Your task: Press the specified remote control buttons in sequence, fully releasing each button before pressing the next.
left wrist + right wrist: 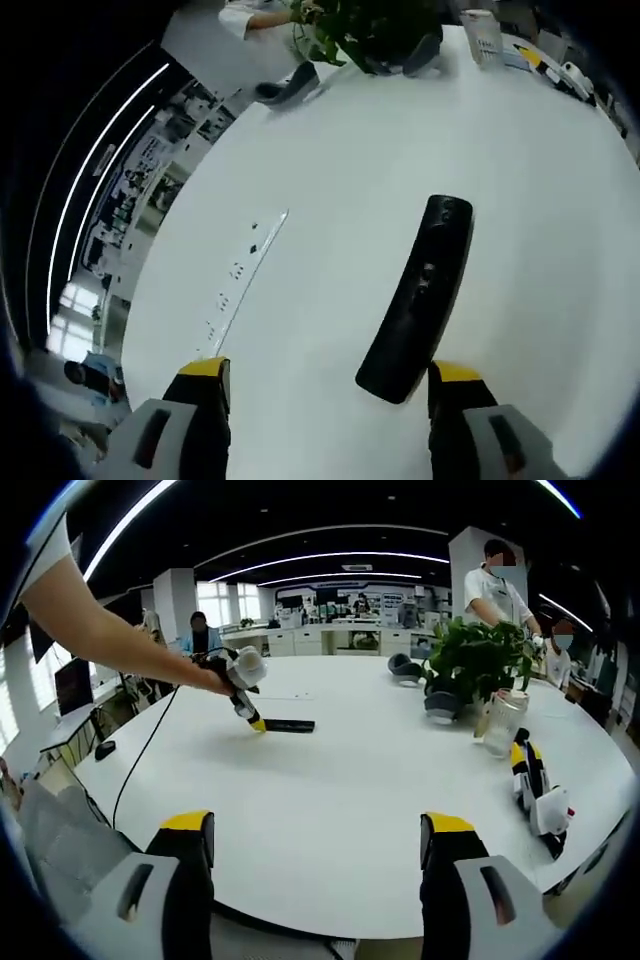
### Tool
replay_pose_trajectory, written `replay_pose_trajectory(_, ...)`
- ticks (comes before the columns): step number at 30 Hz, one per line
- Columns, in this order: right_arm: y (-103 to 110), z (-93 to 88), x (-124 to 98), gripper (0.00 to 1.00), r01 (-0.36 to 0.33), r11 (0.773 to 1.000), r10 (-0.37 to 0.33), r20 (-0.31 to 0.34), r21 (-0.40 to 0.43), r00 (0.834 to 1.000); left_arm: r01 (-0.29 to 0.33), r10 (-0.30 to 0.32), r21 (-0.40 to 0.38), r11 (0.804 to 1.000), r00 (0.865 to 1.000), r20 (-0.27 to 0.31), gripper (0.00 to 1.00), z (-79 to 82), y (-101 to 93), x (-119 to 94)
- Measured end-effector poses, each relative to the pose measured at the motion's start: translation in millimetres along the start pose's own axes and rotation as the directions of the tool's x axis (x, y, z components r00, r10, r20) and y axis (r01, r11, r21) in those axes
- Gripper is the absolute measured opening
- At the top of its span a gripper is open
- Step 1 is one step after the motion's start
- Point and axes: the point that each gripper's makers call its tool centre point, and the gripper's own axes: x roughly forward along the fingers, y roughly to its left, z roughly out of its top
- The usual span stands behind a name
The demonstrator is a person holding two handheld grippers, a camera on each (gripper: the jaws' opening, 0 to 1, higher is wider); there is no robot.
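Item, black remote control (418,300): I see it lying flat on the white table (540,180), lengthwise just ahead of my left gripper (330,385), its near end close beside the right jaw; the jaws stand wide apart and hold nothing. Item, right gripper (318,842): I have it back at the near table edge, jaws wide and empty, well apart from the remote. Item, far side: potted plant (478,660), clear jar (503,723), seated person (199,635).

Left gripper view: close above the white table (330,160), angled steeply down, remote (418,298) at lower centre. Right gripper view: far back at the table (380,780) edge, level; shared: remote (289,725), potted plant (478,660).
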Motion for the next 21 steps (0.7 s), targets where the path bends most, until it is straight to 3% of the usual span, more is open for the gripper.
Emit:
replay_pose_trajectory(7,0,1.0,0,0.89,-0.001,1.000,0.001,0.004,-0.003,1.000,-0.056,0.060,-0.166,0.985,0.998,0.019,0.99,-12.6,8.0,-2)
replay_pose_trajectory(11,1,0.8,1,0.90,-0.001,1.000,0.001,0.002,-0.009,1.000,-0.010,0.015,-0.290,0.957,1.000,0.014,0.98,-22.7,2.9,-1)
replay_pose_trajectory(14,1,0.5,1,0.92,0.002,1.000,-0.002,0.000,-0.013,1.000,0.010,0.010,-0.378,0.926,0.999,0.051,1.00,-24.8,4.9,-3)
replay_pose_trajectory(18,-1,0.4,2,0.98,0.010,1.000,-0.010,0.000,-0.010,1.000,0.043,0.013,-0.515,0.856,0.994,0.105,1.00,-23.1,9.6,-14)
replay_pose_trajectory(21,-2,2.1,2,1.00,0.019,1.000,-0.019,0.009,-0.015,1.000,0.075,0.037,-0.565,0.822,0.982,0.185,1.00,-15.4,13.9,-26)
